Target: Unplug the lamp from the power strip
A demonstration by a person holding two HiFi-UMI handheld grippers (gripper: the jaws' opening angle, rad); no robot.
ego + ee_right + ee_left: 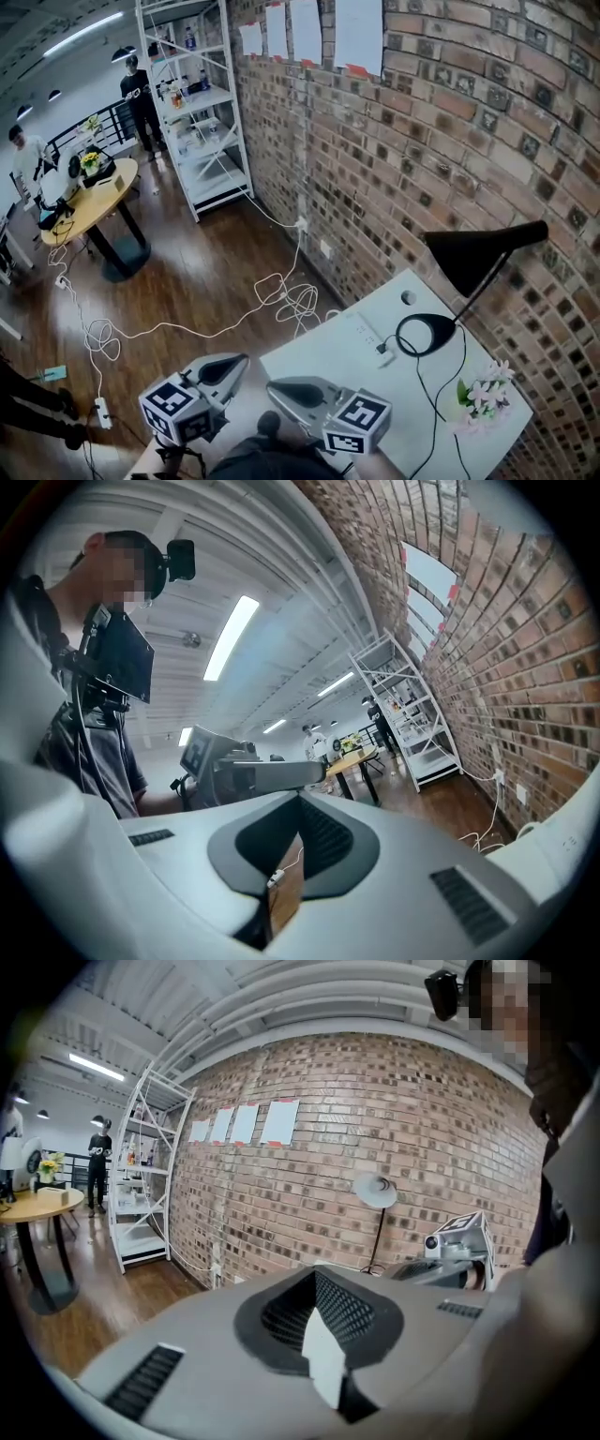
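1. We hold the left tongs (241, 359) and the right tongs (273, 385) low over the near edge of the white tabletop (319, 361), with their tips near each other.
2. The left tongs' jaws are together, with nothing between them.
3. The right tongs' jaws are likewise together and hold nothing.
4. The black lamp (480, 251) stands on the far side of the tabletop by the brick wall (441, 141), well apart from both tongs.
5. The white power strip (364, 329) lies flat just beside the lamp's ring base, with a dark plug (382, 349) at its near end.
6. Pale flowers (484, 394) sit near the tabletop's right corner.
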